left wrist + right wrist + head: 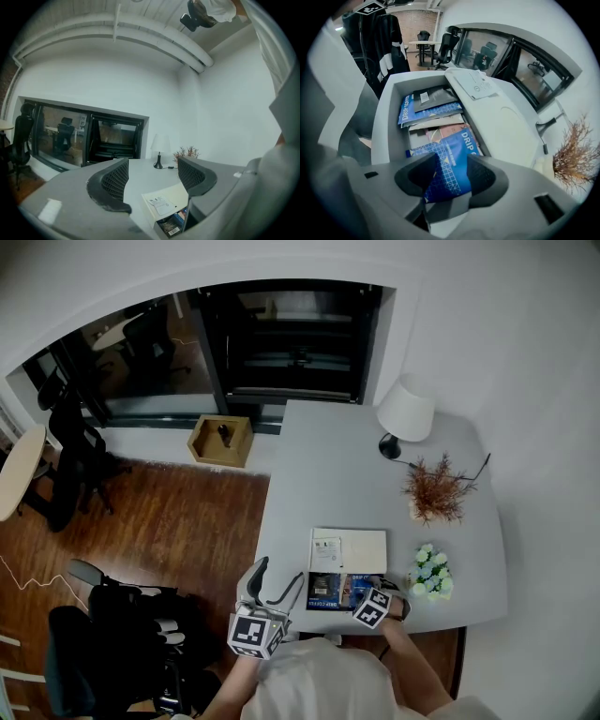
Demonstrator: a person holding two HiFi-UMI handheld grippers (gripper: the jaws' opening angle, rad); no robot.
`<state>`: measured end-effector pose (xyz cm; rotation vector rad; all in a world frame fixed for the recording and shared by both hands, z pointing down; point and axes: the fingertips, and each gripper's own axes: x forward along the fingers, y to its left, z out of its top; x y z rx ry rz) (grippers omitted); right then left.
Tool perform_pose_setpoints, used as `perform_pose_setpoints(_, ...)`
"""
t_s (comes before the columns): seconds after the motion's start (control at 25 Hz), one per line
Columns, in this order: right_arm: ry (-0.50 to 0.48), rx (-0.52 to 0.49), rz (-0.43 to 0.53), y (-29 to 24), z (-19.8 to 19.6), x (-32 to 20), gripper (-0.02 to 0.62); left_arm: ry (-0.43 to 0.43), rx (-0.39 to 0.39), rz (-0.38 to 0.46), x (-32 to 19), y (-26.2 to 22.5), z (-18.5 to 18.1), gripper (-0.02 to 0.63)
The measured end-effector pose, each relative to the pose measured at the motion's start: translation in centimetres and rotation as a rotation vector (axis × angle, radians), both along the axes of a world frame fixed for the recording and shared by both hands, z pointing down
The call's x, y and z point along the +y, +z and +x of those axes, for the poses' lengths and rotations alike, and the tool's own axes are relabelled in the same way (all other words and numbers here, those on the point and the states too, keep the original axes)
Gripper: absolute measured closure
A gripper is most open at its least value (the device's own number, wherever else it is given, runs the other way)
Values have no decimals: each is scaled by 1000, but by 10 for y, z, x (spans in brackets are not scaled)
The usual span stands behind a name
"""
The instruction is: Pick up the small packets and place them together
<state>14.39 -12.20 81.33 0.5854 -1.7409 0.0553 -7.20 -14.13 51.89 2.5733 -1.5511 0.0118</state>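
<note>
Right gripper [451, 177] jaws part-way apart, pointing steeply down into white box [387, 119], straddling blue packet [449, 157]; pads not pressing it. Other packets [429, 105] lie in same box, at near edge of table [328, 465]. Left gripper [153, 180] jaws wide apart, empty, held level, left of box.

I'm in an office: swivel chairs [73, 451] by the far glass wall [141, 362], a lamp [406, 411] on my white desk [328, 474].
</note>
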Motion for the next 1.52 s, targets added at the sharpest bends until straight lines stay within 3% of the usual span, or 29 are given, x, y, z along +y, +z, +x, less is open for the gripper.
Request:
perform_pose_setpoints(0.32, -26, 4, 63, -1, 0, -5, 476, 2, 12, -1, 1, 1, 1, 281)
perform_pose_setpoints(0.52, 43, -51, 60, -2, 5, -6, 525, 14, 11, 4, 2, -1, 5, 281)
perform_pose_setpoints(0.76, 114, -166, 51, -22, 3, 9, 541, 5, 7, 4, 4, -1, 2, 282)
perform_pose_setpoints(1.2, 98, -296, 242, -120, 0, -5, 541, 12, 3, -4, 4, 2, 7, 281)
perform_pose_setpoints(1.36, 107, -363, 211, -127, 0, -52, 541, 19, 1, -1, 2, 0, 11, 281)
perform_pose_setpoints(1.52, 81, -350, 148, -108, 0, -89, 538, 11, -9, -2, 4, 0, 9, 281)
